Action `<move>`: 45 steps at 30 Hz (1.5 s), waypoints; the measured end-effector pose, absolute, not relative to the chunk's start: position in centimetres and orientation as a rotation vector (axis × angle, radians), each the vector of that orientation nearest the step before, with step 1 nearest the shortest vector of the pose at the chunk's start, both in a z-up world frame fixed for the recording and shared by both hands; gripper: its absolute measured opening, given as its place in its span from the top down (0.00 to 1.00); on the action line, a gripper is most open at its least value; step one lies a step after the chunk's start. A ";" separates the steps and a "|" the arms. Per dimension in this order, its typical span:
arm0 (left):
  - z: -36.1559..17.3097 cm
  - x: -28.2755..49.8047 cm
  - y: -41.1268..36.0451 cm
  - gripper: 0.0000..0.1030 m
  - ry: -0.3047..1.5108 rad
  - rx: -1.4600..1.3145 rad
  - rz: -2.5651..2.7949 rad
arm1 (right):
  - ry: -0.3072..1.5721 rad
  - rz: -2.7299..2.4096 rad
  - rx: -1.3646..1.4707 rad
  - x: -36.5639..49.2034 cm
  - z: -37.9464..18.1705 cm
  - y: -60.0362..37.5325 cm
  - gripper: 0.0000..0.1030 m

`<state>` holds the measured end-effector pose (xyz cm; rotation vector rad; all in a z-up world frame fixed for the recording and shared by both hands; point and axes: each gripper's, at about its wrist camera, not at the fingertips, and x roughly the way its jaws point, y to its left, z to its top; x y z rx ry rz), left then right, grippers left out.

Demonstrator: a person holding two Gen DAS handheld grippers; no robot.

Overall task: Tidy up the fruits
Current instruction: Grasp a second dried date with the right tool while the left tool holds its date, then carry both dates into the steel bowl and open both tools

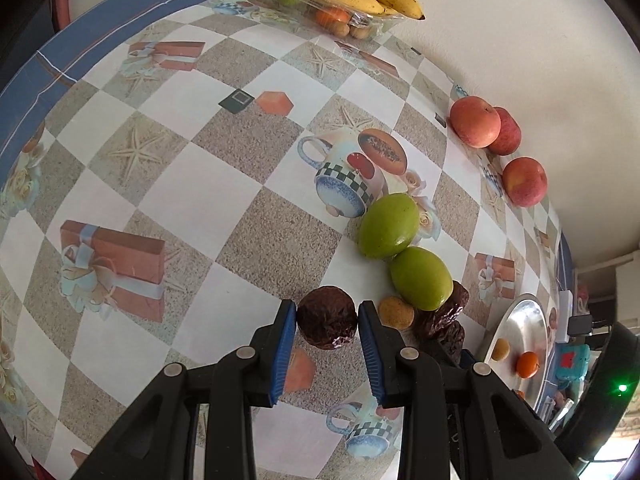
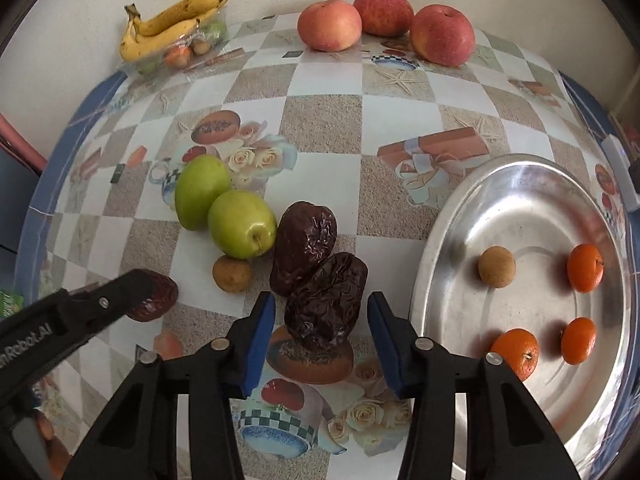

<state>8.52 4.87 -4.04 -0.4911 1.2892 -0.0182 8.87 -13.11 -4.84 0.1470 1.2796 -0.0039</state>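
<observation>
Here, right of the right gripper [image 2: 321, 322], a steel plate [image 2: 448, 240] holds three tangerines. That gripper's jaws stand apart around the nearer of two touching dried dates [image 2: 326, 300], not touching it. The left gripper [image 1: 327, 320] grips a third date [image 1: 327, 317], jaws pressed to both its sides.

Your left wrist view looks down close over the surface [image 1: 224, 208], wall toward 1 o'clock. Your right one faces the wall at 12, equally near. Both share the green apples [image 1: 387, 226] [image 2: 202, 198], dates [image 1: 450, 316] [image 2: 304, 248] and tray [image 1: 520, 320] [image 2: 532, 200].
</observation>
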 end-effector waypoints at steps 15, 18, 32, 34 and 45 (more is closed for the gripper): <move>-2.2 8.0 4.4 0.67 1.234 -0.470 -0.052 | 1.157 0.026 0.245 7.5 -0.2 -14.5 0.60; -1.8 7.9 4.0 0.67 1.226 -0.453 -0.058 | 1.136 0.029 0.252 7.1 0.7 -14.9 0.60; -1.6 7.6 1.9 0.67 1.231 -0.383 -0.086 | 1.135 -0.010 0.292 5.9 0.9 -18.0 0.60; -1.4 7.5 0.9 0.67 1.229 -0.344 -0.101 | 1.121 -0.035 0.317 5.7 1.2 -19.0 0.60; -0.4 5.2 -8.8 0.67 1.190 -0.110 -0.387 | 1.092 -0.283 0.482 3.1 1.2 -28.3 0.60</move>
